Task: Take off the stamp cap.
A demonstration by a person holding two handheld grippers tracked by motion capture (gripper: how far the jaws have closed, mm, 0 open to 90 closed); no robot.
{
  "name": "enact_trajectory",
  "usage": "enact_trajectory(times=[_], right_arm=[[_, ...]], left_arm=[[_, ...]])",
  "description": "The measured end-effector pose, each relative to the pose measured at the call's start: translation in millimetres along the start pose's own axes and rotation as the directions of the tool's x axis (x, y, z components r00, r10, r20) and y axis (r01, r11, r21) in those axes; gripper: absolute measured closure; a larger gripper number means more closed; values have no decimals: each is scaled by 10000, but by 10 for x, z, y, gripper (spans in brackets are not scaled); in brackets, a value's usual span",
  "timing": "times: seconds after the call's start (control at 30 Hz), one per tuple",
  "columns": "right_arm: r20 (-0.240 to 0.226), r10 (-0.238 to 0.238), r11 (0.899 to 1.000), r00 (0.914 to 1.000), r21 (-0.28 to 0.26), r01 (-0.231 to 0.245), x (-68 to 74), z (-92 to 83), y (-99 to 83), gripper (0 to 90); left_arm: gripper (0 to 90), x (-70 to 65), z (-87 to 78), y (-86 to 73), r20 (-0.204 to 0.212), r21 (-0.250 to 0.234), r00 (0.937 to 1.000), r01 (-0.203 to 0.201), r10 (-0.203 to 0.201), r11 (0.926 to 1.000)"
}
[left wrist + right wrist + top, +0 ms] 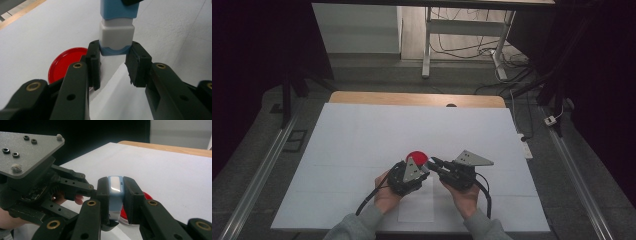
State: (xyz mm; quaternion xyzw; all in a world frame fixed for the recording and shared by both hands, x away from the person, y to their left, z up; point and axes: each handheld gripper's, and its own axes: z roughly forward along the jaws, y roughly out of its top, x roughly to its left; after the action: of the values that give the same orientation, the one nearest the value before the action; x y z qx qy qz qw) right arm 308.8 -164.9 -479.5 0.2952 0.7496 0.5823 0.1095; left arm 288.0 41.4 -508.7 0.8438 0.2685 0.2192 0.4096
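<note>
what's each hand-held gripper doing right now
left hand-held gripper: shut on the blue and white block.
right hand-held gripper: shut on the same block's other end.

red lid [65,63] half behind jaw — blue-white block [117,27] cut off at top

Dim room, bright white table, dark surroundings, soft focus, close jaws blurred
</note>
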Motion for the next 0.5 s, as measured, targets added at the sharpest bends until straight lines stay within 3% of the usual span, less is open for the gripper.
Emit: enact_trajectory(times=[0.5], right_arm=[[317, -416, 9991, 9986, 14, 416, 75, -4, 6, 754]], left_arm=[[654, 6, -7, -15, 157, -118, 9999, 74, -72, 9999]])
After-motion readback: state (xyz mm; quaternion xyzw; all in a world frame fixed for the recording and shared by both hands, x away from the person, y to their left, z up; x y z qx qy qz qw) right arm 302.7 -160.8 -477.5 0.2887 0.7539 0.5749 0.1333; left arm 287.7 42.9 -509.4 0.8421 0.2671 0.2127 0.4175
